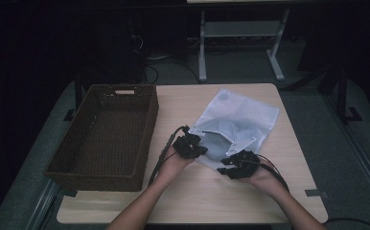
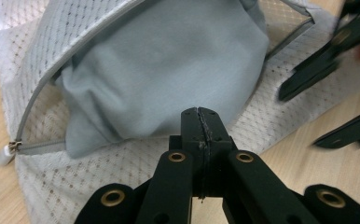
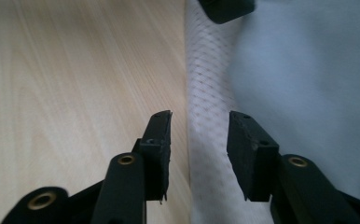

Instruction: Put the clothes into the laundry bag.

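A white mesh bag (image 1: pixel 250 109) lies on the table with its zip open and a pale grey cloth (image 1: pixel 216 141) bulging from the mouth. My left gripper (image 1: pixel 189 145) sits at the bag's near left side. In the left gripper view its jaws (image 2: pixel 200 122) are pressed together right in front of the grey cloth (image 2: pixel 159 70), and I see nothing between them. My right gripper (image 1: pixel 240 165) is at the bag's near edge. Its jaws (image 3: pixel 199 122) stand open, straddling the mesh bag's (image 3: pixel 206 93) border, beside the grey cloth (image 3: pixel 308 93), with the pads off the fabric.
A dark wicker basket (image 1: pixel 101 136) stands on the left half of the wooden table (image 1: pixel 183 196). The zip pull (image 2: pixel 4 154) lies at the bag's corner on the wood. A table frame and cables are on the dark floor beyond.
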Tool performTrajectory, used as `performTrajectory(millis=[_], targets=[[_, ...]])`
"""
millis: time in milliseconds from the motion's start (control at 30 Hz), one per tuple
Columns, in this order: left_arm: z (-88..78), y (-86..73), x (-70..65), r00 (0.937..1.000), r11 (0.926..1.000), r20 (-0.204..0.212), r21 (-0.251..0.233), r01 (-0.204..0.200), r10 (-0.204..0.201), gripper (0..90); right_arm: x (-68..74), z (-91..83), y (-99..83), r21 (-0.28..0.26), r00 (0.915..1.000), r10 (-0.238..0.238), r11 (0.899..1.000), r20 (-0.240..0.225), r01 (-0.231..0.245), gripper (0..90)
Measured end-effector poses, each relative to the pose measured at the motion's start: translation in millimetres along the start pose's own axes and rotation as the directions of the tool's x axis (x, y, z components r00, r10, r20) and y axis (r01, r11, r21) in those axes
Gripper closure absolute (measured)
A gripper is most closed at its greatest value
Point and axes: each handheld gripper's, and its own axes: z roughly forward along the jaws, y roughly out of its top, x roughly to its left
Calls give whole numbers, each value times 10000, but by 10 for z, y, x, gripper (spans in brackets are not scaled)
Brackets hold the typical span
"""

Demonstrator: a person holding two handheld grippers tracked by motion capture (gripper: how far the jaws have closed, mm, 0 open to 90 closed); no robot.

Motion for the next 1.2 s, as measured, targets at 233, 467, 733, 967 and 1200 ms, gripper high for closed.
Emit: performTrajectory(millis=[233, 467, 733, 967, 1200], targets=[[6, -13, 24, 10000, 10000, -33, 44, -1, 1, 897, -14, 208, -5, 384, 9991, 0, 9993, 416, -16, 775], [97, -4, -51, 9997, 9994, 168, 292, -189, 184, 897, -32, 202, -39, 170, 9979, 129, 9998, 627, -140, 897], [316, 3, -112, 9981, 9956, 508, 847, -398, 356, 897, -27, 195, -42, 206, 9978, 0, 9998, 661, -14, 900], [494, 103, -142, 9975, 9948, 494, 868, -538, 497, 897, -44, 185, -40, 300, 9993, -46, 9995, 377, 35, 900], [549, 268, -134, 9989, 9972, 188, 593, -449, 439, 898, -55, 182, -46, 274, 9998, -101, 9996, 181, 96, 900]])
